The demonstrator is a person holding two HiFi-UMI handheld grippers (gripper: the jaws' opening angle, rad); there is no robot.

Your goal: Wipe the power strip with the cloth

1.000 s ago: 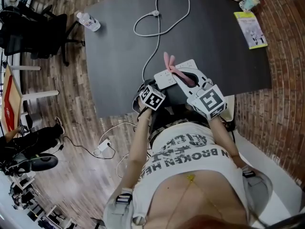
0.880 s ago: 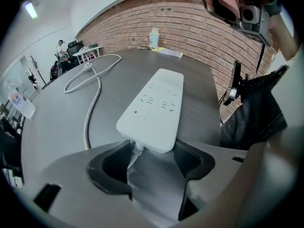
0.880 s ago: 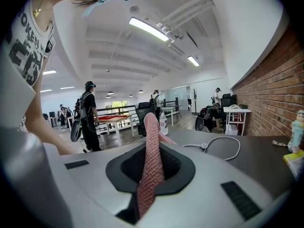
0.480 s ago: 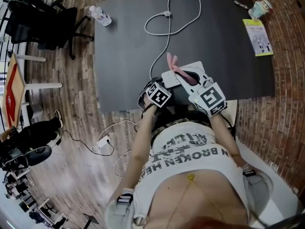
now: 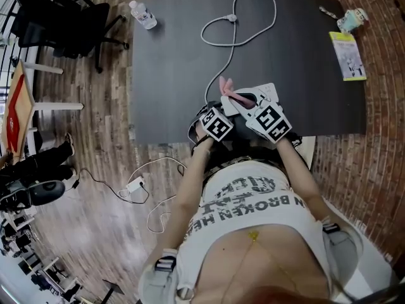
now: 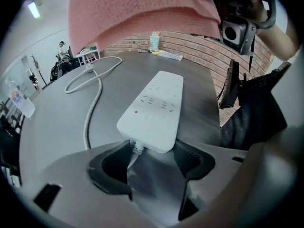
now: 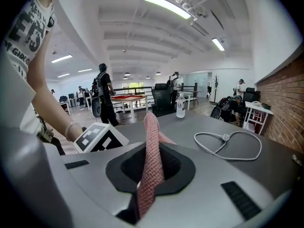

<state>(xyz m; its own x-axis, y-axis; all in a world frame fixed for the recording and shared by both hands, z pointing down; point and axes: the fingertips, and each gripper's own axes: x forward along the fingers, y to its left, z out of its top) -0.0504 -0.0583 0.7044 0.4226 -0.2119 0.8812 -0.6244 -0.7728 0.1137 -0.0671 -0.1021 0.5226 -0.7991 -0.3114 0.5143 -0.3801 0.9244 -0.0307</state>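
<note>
A white power strip (image 6: 154,108) lies on the dark table (image 5: 171,75), its cord end between my left gripper's (image 6: 152,158) black pads, which close on it. In the head view the strip (image 5: 232,104) sits near the table's front edge, just past the left gripper (image 5: 224,111). My right gripper (image 7: 151,167) is shut on a pink cloth (image 7: 151,151) that stands up between its jaws. The cloth (image 5: 226,87) hangs directly over the strip and fills the top of the left gripper view (image 6: 142,13). The right gripper (image 5: 240,96) hovers above the strip's right side.
The strip's white cable (image 5: 218,43) loops across the table to its plug (image 5: 231,18). A water bottle (image 5: 142,14) stands at the far left corner, a booklet (image 5: 347,56) and a cup (image 5: 352,19) at the far right. Black office chairs (image 5: 63,24) stand left of the table.
My right gripper has moved left with the cloth, closer to the left gripper and over the strip. The left gripper has kept its hold on the strip's end.
</note>
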